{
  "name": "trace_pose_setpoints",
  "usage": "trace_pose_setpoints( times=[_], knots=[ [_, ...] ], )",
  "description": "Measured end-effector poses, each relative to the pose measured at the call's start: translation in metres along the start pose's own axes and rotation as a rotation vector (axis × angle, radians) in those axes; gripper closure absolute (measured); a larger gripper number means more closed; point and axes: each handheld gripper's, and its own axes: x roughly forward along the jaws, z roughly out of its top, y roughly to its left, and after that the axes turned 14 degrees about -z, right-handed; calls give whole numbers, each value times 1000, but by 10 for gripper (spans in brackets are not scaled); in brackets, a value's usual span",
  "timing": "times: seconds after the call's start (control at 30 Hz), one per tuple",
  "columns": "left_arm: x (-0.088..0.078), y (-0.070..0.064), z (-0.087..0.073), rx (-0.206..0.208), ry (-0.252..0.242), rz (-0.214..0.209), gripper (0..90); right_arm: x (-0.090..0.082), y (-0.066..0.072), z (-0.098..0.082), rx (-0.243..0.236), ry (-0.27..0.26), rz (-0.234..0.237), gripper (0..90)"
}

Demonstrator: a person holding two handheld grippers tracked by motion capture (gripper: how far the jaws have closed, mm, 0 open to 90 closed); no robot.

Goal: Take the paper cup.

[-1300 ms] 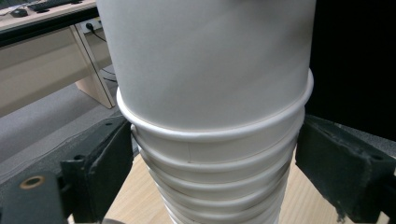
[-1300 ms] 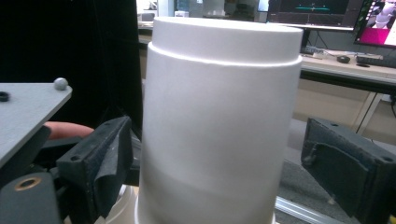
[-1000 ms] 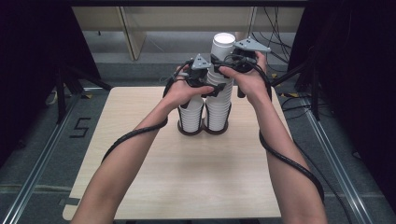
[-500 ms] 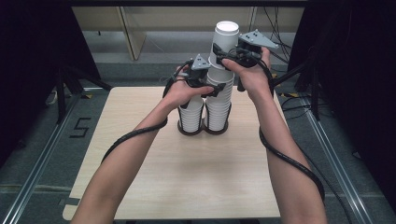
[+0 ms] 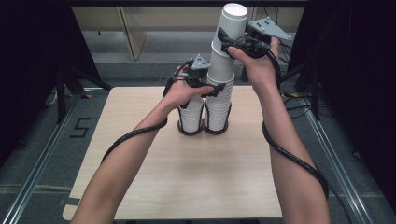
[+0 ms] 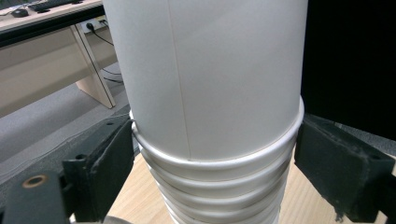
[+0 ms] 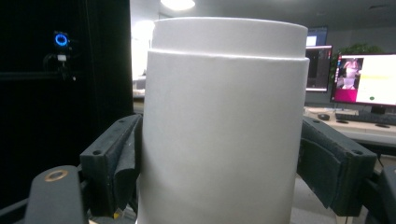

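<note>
Cups (image 5: 226, 44) sit clamped between the right tool (image 5: 233, 43) pads.

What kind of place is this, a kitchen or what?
More likely an office or lab set up for recording: a small wooden table on a railed floor, desks behind it, and lit monitors in the background.

A pale wood worktop (image 5: 187, 177) stands on grey floor (image 5: 37, 154) marked with a black "5" (image 5: 80, 127). Black curtains (image 5: 32, 70) flank it. Beyond stands a beige desk (image 6: 42, 70); lit monitors (image 7: 362, 79) glow under a ceiling lamp (image 7: 180, 3).
</note>
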Motion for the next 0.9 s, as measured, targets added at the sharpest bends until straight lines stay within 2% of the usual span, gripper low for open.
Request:
trace_pose_setpoints(
  times=[0.13, 0.37, 0.4, 0.43, 0.47, 0.5, 0.53, 0.6, 0.67, 0.7, 0.73, 0.8, 0.83, 0.87, 0.9],
  knots=[
    [0, 0, 0, 1, 3, -1, 122, -7, -3, 6, 15, -33, 1, 203],
    [-1, -1, -1, 14, -8, 0, 125, -22, -13, 9, 2, -52, 0, 203],
    [-3, -1, 0, 18, -16, 8, 84, -30, -20, 8, -1, -49, -7, 203],
    [-6, -3, 2, -1, -40, 6, 68, -34, -24, 7, -1, -55, -7, 203],
    [-6, -3, 2, -1, -40, 6, 53, -34, -24, 7, -1, -55, -7, 203],
    [-8, -5, 4, 2, -45, 3, 43, -43, -30, 7, 4, -47, -12, 203],
    [-14, -10, 9, 20, -58, 2, 38, -47, -34, 7, -4, -54, -13, 203],
    [-18, -12, 12, 27, -64, 7, 31, -51, -37, 6, 2, -51, -16, 203],
    [-31, -20, 18, 45, -79, 22, 27, -61, -47, 1, -18, -44, -29, 203],
    [-31, -20, 18, 45, -79, 22, 27, -63, -50, -2, -26, -40, -34, 203],
    [-41, -25, 19, 49, -84, 30, 28, -65, -52, -5, -27, -35, -39, 203],
    [-46, -27, 18, 51, -86, 27, 27, -68, -54, -10, -31, -26, -43, 203],
    [-52, -29, 17, 46, -88, 27, 28, -70, -56, -15, -32, -15, -44, 203],
    [-57, -31, 15, 40, -80, 30, 34, -74, -61, -28, -44, 3, -52, 203],
    [-60, -32, 13, 36, -78, 29, 34, -74, -61, -28, -44, 3, -52, 203]
  ],
)
